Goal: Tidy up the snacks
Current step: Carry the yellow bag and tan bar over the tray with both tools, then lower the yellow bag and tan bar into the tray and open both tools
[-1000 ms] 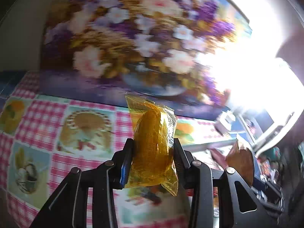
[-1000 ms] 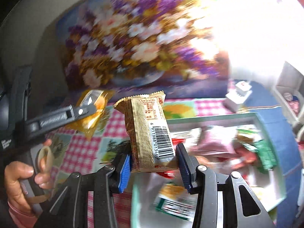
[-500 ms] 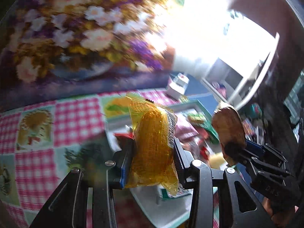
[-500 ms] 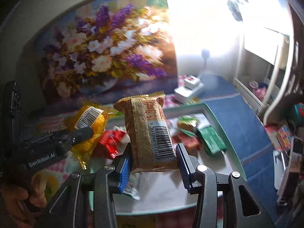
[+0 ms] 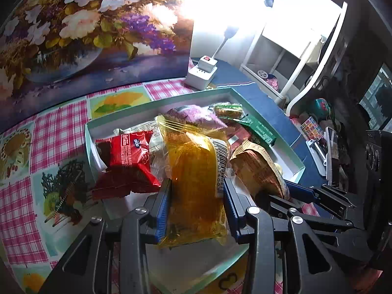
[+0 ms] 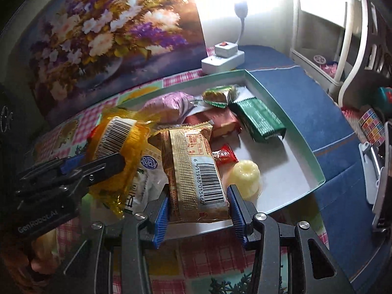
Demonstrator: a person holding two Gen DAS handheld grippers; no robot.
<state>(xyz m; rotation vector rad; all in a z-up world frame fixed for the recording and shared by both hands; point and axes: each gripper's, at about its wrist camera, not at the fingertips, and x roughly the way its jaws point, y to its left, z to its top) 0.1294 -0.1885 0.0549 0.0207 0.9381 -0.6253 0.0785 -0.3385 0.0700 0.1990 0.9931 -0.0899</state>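
Observation:
My left gripper (image 5: 196, 208) is shut on a yellow snack packet (image 5: 196, 183), held over the near part of a shallow teal-rimmed tray (image 5: 297, 161). My right gripper (image 6: 198, 204) is shut on a gold-brown snack bar with a barcode (image 6: 193, 171), also over the tray's (image 6: 316, 169) near edge. In the right wrist view the left gripper (image 6: 80, 169) and its yellow packet (image 6: 115, 147) sit just left of the bar. In the left wrist view the right gripper (image 5: 289, 191) and gold bar (image 5: 257, 169) are close on the right. Several snacks lie in the tray: a red packet (image 5: 127, 156), a green pack (image 6: 259, 120), a pale jelly cup (image 6: 246, 176).
A flower painting (image 5: 80, 29) leans on the wall behind the checked tablecloth (image 5: 56, 137). A white power strip (image 6: 223, 57) stands behind the tray. Blue cloth (image 6: 325, 112) covers the table's right part, with a white shelf (image 5: 289, 56) and clutter beyond. A person's hand (image 6: 34, 264) holds the left gripper.
Both grippers have swung right and down from over the tablecloth to just above the tray, each keeping its snack. They now sit side by side, closer together.

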